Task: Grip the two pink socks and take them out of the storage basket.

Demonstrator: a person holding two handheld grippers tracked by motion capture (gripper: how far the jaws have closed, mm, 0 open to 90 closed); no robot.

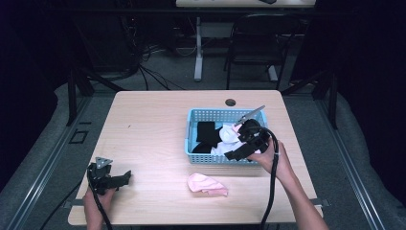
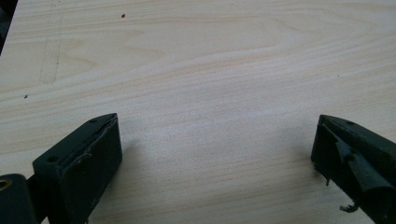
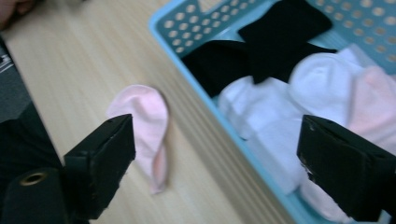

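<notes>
We see the right hand-held gripper (image 1: 238, 154), jaws spread and empty, above the blue perforated plastic basket (image 1: 215, 115) of black and white socks; a pink sock (image 1: 207, 185) lies on the light wooden table (image 1: 143, 134). The left hand-held gripper (image 1: 125, 177) rests spread, empty.

A light wooden table (image 1: 153, 120) with a round cable hole (image 1: 230, 102) near its far edge occupies the centre of the frame. Grey carpeted floor (image 1: 43, 163) surrounds it, with metal floor rails (image 1: 356, 177) running along both sides. At upper centre stand a white table leg (image 1: 198, 48) and a black chair (image 1: 256, 43); tangled cables (image 1: 143, 57) lie at upper left. Dark curtains (image 1: 368, 57) close both edges.
</notes>
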